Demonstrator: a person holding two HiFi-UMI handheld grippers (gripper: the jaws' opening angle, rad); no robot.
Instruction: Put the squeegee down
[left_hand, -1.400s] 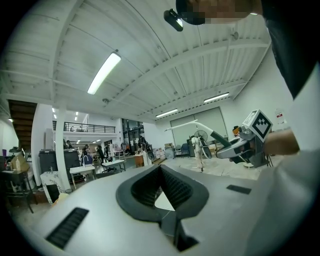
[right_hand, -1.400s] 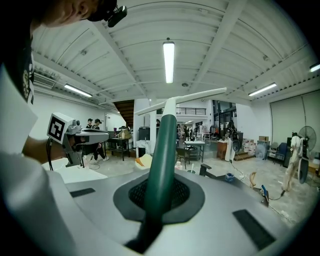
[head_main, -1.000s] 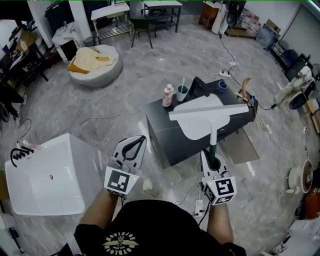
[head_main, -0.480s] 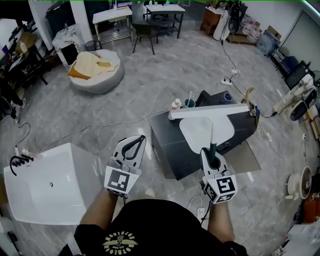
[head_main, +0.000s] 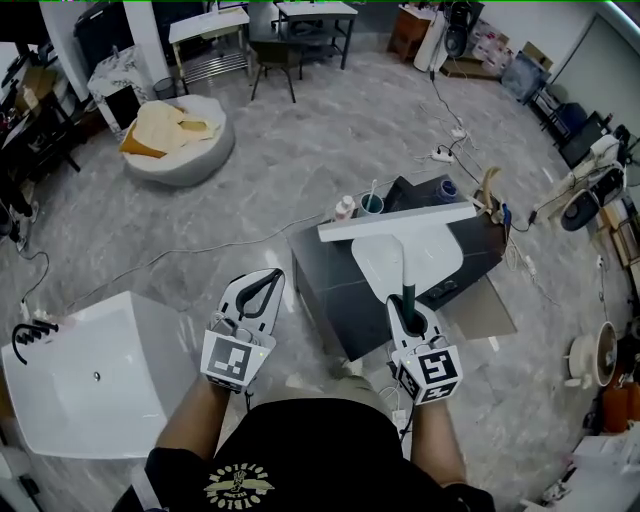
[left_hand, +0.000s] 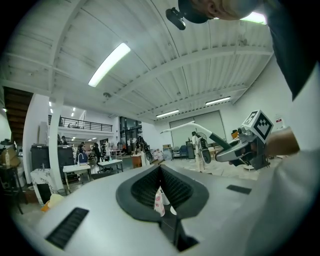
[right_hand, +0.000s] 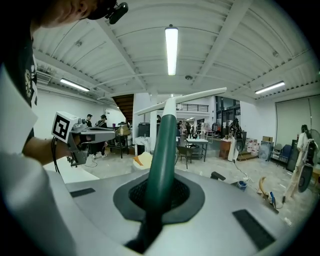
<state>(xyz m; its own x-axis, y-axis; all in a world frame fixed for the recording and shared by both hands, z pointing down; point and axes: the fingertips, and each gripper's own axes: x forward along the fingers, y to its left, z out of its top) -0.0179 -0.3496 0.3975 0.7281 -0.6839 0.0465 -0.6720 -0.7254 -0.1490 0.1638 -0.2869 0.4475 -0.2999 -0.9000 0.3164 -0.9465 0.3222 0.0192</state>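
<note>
In the head view, the squeegee has a long white blade (head_main: 395, 222) and a dark green handle (head_main: 407, 293). My right gripper (head_main: 405, 305) is shut on the handle and holds the squeegee upright-forward, with the blade above the dark cabinet (head_main: 335, 300) and its white basin (head_main: 412, 258). In the right gripper view the handle (right_hand: 162, 150) runs out between the jaws of the right gripper (right_hand: 162, 182). My left gripper (head_main: 262, 285) hovers left of the cabinet, shut and holding nothing. In the left gripper view, the left gripper (left_hand: 160, 168) has its pads together.
A pink bottle (head_main: 344, 208) and a teal cup (head_main: 372, 204) stand on the cabinet's far edge. A large white tub (head_main: 90, 370) sits at lower left. A round cushion bed (head_main: 175, 135) lies farther back, with cables and a power strip (head_main: 440, 153) on the floor.
Both grippers have travelled level together with the person. The squeegee stays gripped and its blade has drifted slightly left over the cabinet. The white tub has slid toward the lower left of the view.
</note>
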